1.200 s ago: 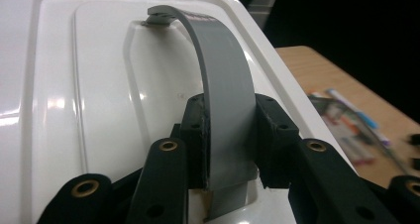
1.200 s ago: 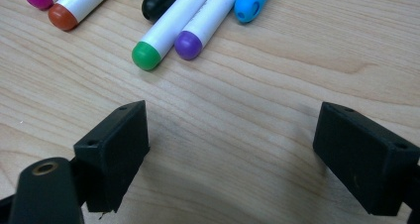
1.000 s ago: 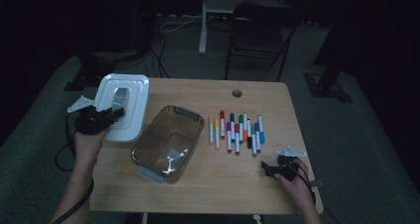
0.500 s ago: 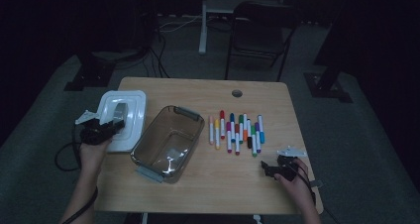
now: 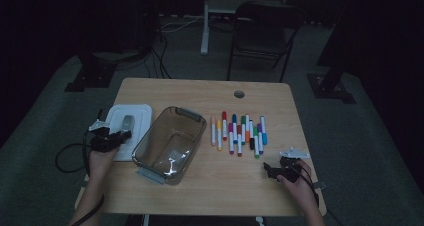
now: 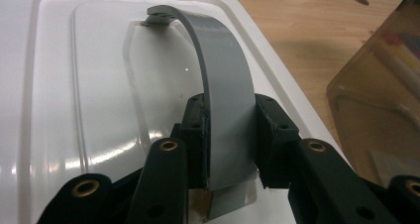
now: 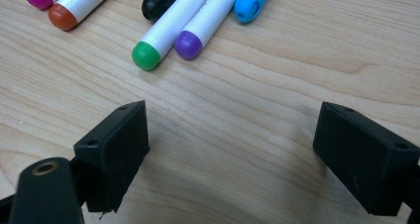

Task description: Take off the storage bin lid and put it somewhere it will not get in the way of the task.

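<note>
A white lid (image 5: 140, 113) with a grey arched handle (image 5: 127, 121) lies low over the table's left edge, beside a clear plastic bin (image 5: 172, 141). My left gripper (image 5: 117, 135) is shut on that handle. In the left gripper view both pads clamp the handle's grey band (image 6: 223, 85) above the lid's white top (image 6: 89, 85). A row of several coloured markers (image 5: 240, 132) lies right of the bin. My right gripper (image 5: 267, 172) rests near the front right of the table. It stands open (image 7: 230, 149) over bare wood, just short of the marker caps (image 7: 168, 30).
The bin's tinted wall (image 6: 381, 100) stands close to the right of the lid. A round cable hole (image 5: 239, 94) sits at the table's far edge. A chair (image 5: 260, 31) and stand legs are behind the table. Cables trail off the left edge.
My left hand has brought the lid down from a raised, tilted pose to table level beside the bin. The right gripper has stayed put.
</note>
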